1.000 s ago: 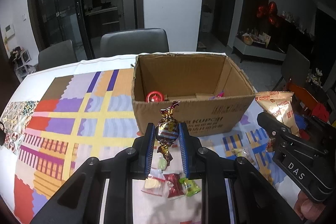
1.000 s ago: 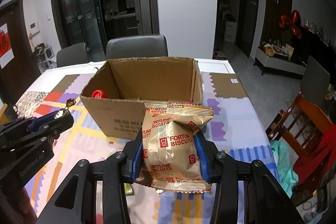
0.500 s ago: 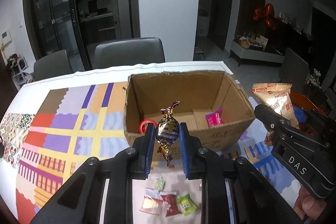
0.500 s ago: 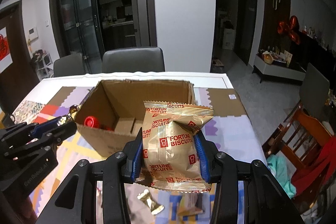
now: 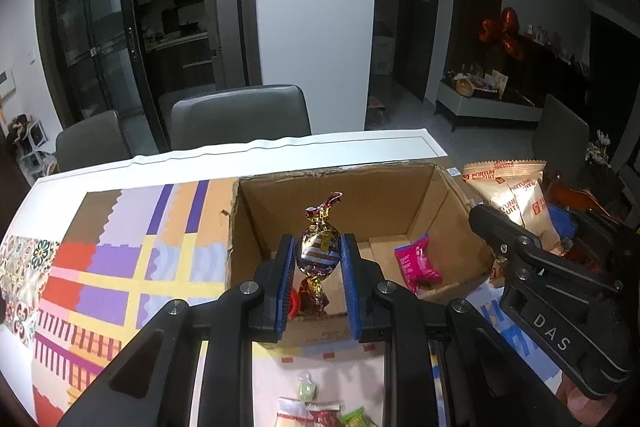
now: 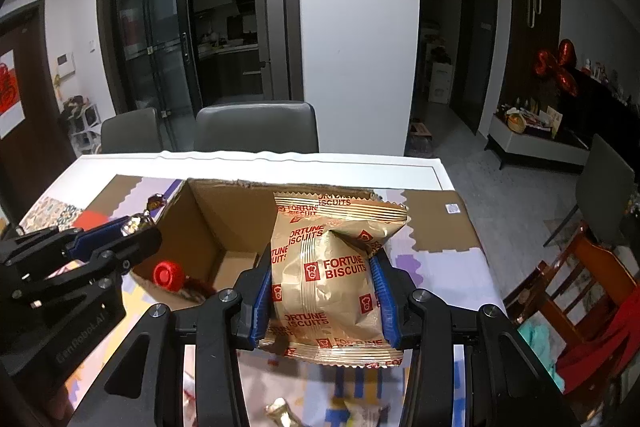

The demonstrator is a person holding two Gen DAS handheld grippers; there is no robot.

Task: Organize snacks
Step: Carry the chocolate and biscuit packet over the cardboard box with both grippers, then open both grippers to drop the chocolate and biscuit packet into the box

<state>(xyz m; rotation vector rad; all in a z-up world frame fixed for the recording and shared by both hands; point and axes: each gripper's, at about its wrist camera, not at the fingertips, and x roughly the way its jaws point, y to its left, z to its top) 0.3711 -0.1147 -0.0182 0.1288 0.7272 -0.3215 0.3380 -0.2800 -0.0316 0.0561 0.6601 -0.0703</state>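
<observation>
My left gripper [image 5: 318,259] is shut on a foil-wrapped candy [image 5: 319,251], held over the near wall of an open cardboard box [image 5: 452,211]. Inside the box lie a pink snack packet [image 5: 416,261] and a red round item [image 6: 168,275]. My right gripper [image 6: 324,283] is shut on a gold Fortune Biscuits bag [image 6: 332,267], held over the box [image 6: 200,219] at its right side. Each gripper shows in the other's view: the right gripper with its bag [image 5: 516,199] at the right, the left gripper with the candy [image 6: 132,225] at the left.
The box stands on a table with a colourful patterned cloth [image 5: 112,267]. Several small wrapped sweets [image 5: 320,413] lie on the cloth below the left gripper. Grey chairs [image 5: 240,119] stand behind the table, and a wooden chair with a red cloth [image 6: 580,307] stands to the right.
Both grippers have moved forward and a little up, from in front of the box to over its opening. The box's inside and the pink packet have come into view. Both grips are unchanged.
</observation>
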